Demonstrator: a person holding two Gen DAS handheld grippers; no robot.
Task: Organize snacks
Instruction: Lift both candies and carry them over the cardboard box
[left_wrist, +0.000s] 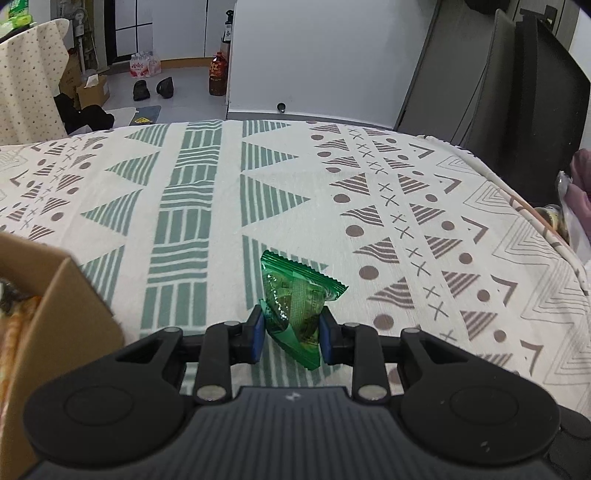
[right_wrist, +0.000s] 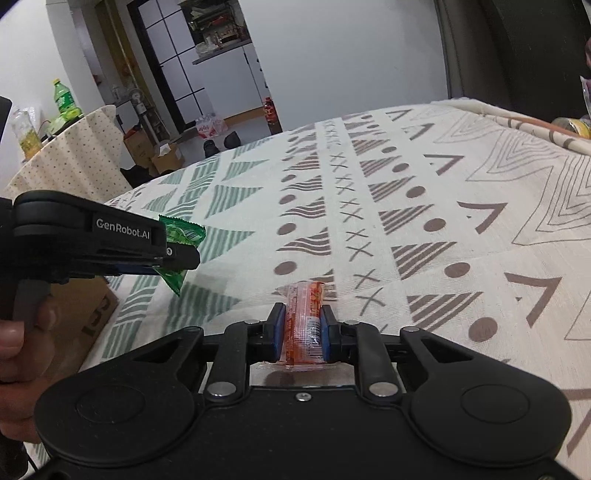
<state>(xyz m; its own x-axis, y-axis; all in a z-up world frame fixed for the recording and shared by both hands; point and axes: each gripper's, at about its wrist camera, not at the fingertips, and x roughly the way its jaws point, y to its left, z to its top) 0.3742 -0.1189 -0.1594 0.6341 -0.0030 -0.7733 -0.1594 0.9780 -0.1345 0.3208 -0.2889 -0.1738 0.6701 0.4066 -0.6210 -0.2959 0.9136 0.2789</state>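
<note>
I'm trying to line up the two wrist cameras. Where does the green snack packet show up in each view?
Left wrist view: the green snack packet sits low at centre, pinched in the left claw.
Right wrist view: it is at mid-left, sticking out of the left claw seen from the side.
Shared landmark: the cardboard box, at the left edge in both views.

Patterned tablecloth (left_wrist: 295, 192) ahead open, cardboard box (left_wrist: 66, 306) apparently blocking left

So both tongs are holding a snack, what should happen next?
Probably swing the left tongs sideways over the cardboard box and let go. They already pinch the green packet, the box sits right beside them, and the right tongs with the orange packet are farther off.
</note>
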